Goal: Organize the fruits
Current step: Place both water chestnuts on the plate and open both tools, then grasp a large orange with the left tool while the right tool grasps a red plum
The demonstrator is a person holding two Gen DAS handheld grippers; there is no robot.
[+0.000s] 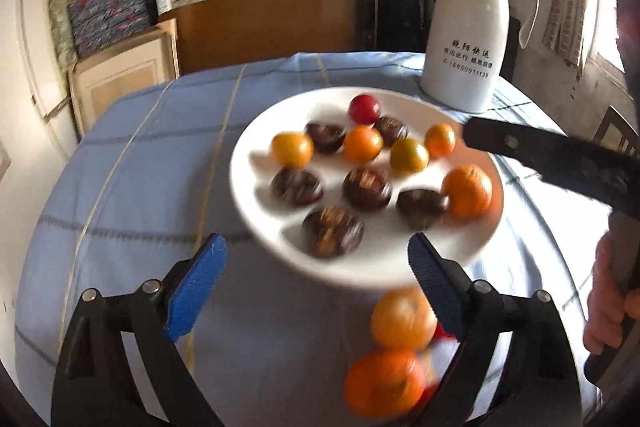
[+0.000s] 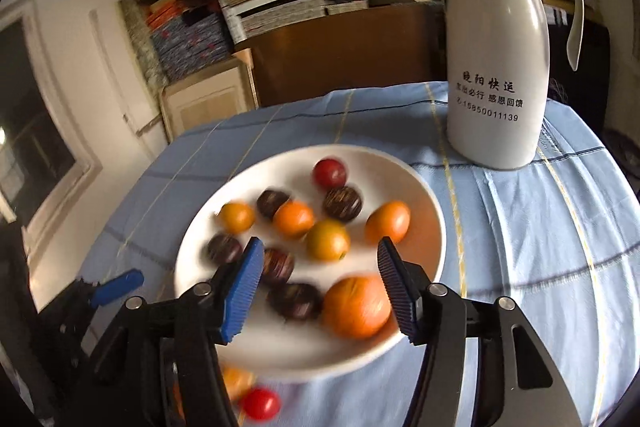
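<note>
The left hand-held gripper (image 1: 316,267) is spread wide and holds nothing, poised over the near rim of the white plate (image 1: 256,163) of fruits on the bench. The right hand-held gripper (image 2: 320,287) gapes equally wide, empty, above a large orange (image 2: 356,307) on that plate.

Crowded plate (image 1: 256,163) and jug (image 1: 466,39) block right; cloth (image 1: 132,187) open left.

Both wrist views look down, close over the plate (image 1: 256,163) (image 2: 424,195); both share the jug (image 1: 464,39) (image 2: 496,67) behind.
</note>
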